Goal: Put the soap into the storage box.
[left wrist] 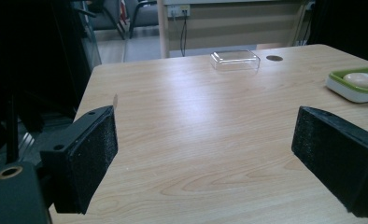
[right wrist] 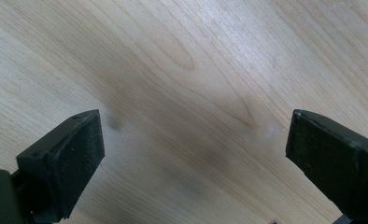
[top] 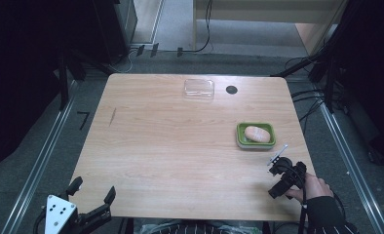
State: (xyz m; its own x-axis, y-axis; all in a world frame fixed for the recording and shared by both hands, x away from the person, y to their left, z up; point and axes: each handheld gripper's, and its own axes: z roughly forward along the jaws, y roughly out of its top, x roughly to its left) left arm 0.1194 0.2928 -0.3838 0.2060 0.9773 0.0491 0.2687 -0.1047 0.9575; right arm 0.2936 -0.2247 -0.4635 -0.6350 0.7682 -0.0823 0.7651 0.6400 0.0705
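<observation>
A green and white dish (top: pixel 256 142) sits near the table's right edge with a pale oval lump (top: pixel 257 133) in it. A clear plastic box (top: pixel 199 89) rests at the far middle. My left gripper (top: pixel 94 188) hovers open off the table's near left corner. In the left gripper view it (left wrist: pixel 205 140) faces across the wood toward the clear box (left wrist: pixel 234 59) and the dish (left wrist: pixel 355 91). My right gripper (top: pixel 279 178), held by a gloved hand, is near the front right corner, just short of the dish. Seen from its own camera, it (right wrist: pixel 196 140) stands open over bare wood.
The wooden table (top: pixel 170 146) has a round black hole (top: pixel 231 89) beside the clear box and a thin strip (top: pixel 113 117) near its left edge. Metal rails, cables and dark stands surround the table on the floor.
</observation>
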